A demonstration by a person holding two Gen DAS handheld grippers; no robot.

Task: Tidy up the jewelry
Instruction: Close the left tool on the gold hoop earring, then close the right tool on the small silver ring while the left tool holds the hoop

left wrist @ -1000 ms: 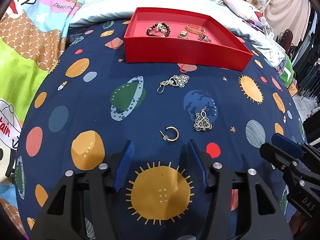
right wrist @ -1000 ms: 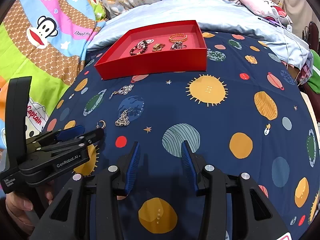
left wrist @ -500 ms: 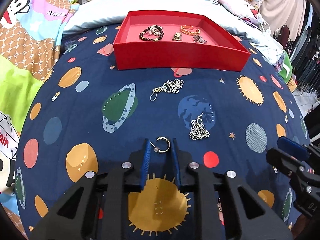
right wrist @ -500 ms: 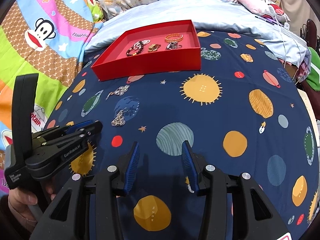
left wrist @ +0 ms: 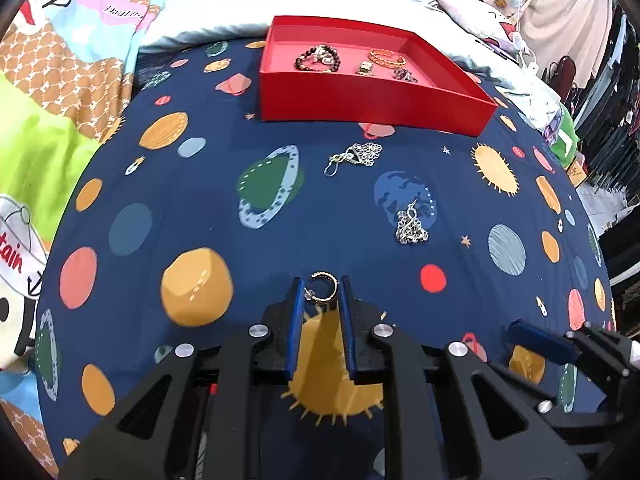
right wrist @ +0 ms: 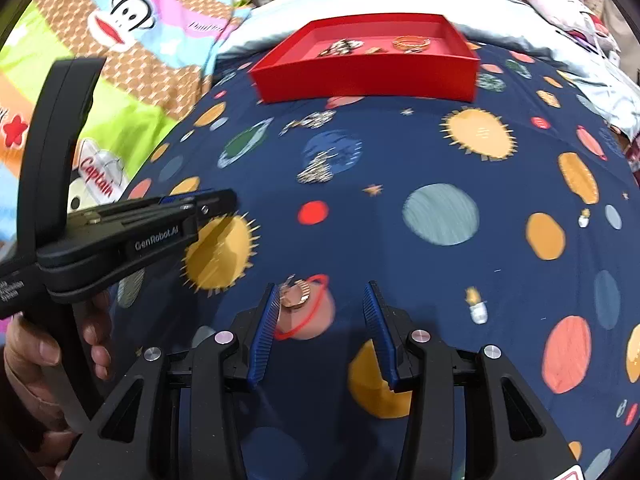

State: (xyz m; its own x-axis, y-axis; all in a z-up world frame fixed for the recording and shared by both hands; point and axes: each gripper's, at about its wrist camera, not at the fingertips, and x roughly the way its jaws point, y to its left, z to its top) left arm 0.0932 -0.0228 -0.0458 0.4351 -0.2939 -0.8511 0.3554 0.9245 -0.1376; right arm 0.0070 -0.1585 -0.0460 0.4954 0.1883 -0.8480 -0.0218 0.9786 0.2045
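A gold hoop earring (left wrist: 322, 288) sits between the blue pads of my left gripper (left wrist: 321, 285). The jaws are closing on it, and both pads touch it just above the planet-print cloth. From the right wrist view, the left gripper (right wrist: 216, 200) shows side-on at the left. My right gripper (right wrist: 322, 286) stands open low over the cloth. A small gold hoop-like piece (right wrist: 297, 295) lies between its fingers, close to the left pad. A red tray (left wrist: 372, 100) at the back holds a bead bracelet (left wrist: 318, 59), a gold bangle (left wrist: 386, 56) and smaller pieces.
Two silver filigree earrings lie on the cloth (left wrist: 120, 240) before the tray, one (left wrist: 356, 155) near its front wall and one (left wrist: 410, 226) further right. A pale pillow (left wrist: 224, 20) lies behind the tray and cartoon bedding (left wrist: 40, 120) to the left. A hand (right wrist: 36, 356) grips the left tool.
The left jaws have closed around the hoop earring, which now stays with them while the cloth shifts beneath. The right gripper has moved across the cloth and now has the gold piece between its fingers.
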